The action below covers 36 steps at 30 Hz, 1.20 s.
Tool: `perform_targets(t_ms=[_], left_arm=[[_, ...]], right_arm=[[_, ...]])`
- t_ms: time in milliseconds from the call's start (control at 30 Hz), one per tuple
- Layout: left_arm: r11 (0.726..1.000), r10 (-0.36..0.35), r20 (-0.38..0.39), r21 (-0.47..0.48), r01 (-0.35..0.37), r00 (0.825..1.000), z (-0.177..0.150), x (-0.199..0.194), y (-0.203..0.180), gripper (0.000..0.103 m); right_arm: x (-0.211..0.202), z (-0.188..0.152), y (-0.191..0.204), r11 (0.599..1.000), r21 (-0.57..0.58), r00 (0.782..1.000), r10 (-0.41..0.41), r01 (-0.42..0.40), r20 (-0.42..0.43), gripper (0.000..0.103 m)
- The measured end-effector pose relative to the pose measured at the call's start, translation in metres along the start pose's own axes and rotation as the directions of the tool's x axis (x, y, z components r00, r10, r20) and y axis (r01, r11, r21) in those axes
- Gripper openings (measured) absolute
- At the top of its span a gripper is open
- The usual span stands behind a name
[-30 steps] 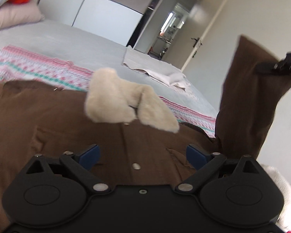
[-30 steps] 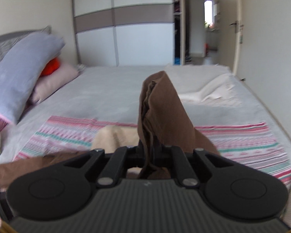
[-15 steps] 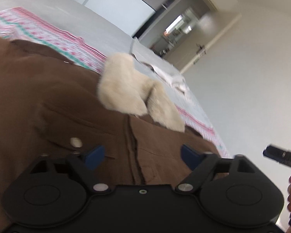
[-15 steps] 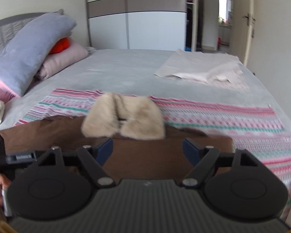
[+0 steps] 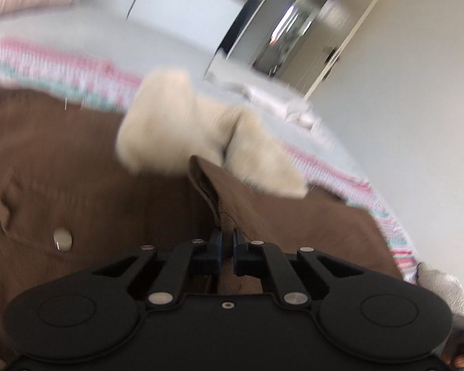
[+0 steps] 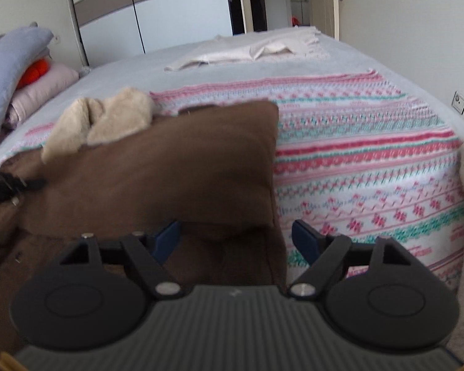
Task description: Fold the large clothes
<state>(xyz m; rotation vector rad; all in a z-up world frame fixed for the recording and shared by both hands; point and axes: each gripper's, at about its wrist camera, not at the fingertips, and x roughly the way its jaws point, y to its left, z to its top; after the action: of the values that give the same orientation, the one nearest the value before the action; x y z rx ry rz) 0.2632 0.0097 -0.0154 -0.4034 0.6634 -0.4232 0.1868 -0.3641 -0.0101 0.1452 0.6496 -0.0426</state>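
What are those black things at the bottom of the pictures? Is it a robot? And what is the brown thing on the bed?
No robot: a person holds a two-finger grabber in each hand, and each grabber carries a camera looking past its fingers. One picture is from the left gripper, which is pinching a fold of the brown coat. The other is from the right gripper, open and holding nothing. The coat has a fluffy cream collar and lies on a striped blanket on the bed.
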Motion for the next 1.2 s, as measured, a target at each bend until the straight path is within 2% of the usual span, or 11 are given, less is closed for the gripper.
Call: perform_targets(t_ms=[67,167,267,400,467,500,567,833,1000,1100,1200], left_arm=[[0.998,0.038,0.061,0.042,-0.041,0.997,-0.001,-0.014,-0.009,0.006],[0.958,0.208,0.103,0.18,-0.224,0.973,-0.013,-0.008,-0.012,0.006],[0.931,0.29,-0.026,0.238,-0.276,0.957,-0.031,0.021,0.003,0.007],[0.92,0.306,-0.018,0.263,-0.291,0.952,-0.024,0.011,-0.006,0.014],[0.908,0.325,0.015,0.274,-0.316,0.946,-0.018,0.001,-0.012,0.024],[0.902,0.324,0.056,0.283,-0.327,0.944,-0.017,0.0,-0.019,0.042],[0.897,0.296,0.142,0.298,-0.326,0.945,-0.018,-0.011,-0.029,0.063],[0.929,0.125,0.126,0.334,-0.16,0.984,-0.029,0.017,-0.065,0.065],[0.903,0.17,-0.001,0.401,-0.155,0.985,-0.059,0.053,-0.062,0.067],[0.882,0.185,0.013,0.439,-0.172,0.983,-0.064,0.054,-0.067,0.068],[0.875,0.19,0.002,0.453,-0.17,0.982,-0.061,0.053,-0.069,0.069]], right_arm=[[0.014,-0.005,0.0,0.998,-0.048,0.999,-0.043,0.042,-0.022,0.076],[0.022,-0.008,-0.009,0.975,-0.078,0.978,-0.209,0.207,-0.014,0.074],[0.023,-0.012,-0.036,0.989,0.064,0.988,-0.128,0.133,-0.082,0.073],[0.012,-0.013,-0.03,0.987,0.032,0.98,-0.152,0.158,-0.127,0.074],[-0.002,-0.014,-0.034,0.989,0.063,0.984,-0.124,0.132,-0.126,0.074],[-0.011,-0.014,-0.035,0.99,0.079,0.988,-0.108,0.117,-0.114,0.074],[-0.026,-0.009,-0.033,0.99,0.09,0.993,-0.104,0.11,-0.063,0.074],[-0.027,0.016,0.014,0.997,0.065,0.98,-0.062,0.05,0.189,0.071],[0.011,0.014,0.02,0.998,0.034,0.991,-0.049,0.045,0.121,0.068],[0.042,0.001,0.012,0.994,0.034,0.993,-0.104,0.106,-0.049,0.069],[0.039,0.001,0.01,0.995,0.042,0.995,-0.091,0.092,-0.045,0.07]])
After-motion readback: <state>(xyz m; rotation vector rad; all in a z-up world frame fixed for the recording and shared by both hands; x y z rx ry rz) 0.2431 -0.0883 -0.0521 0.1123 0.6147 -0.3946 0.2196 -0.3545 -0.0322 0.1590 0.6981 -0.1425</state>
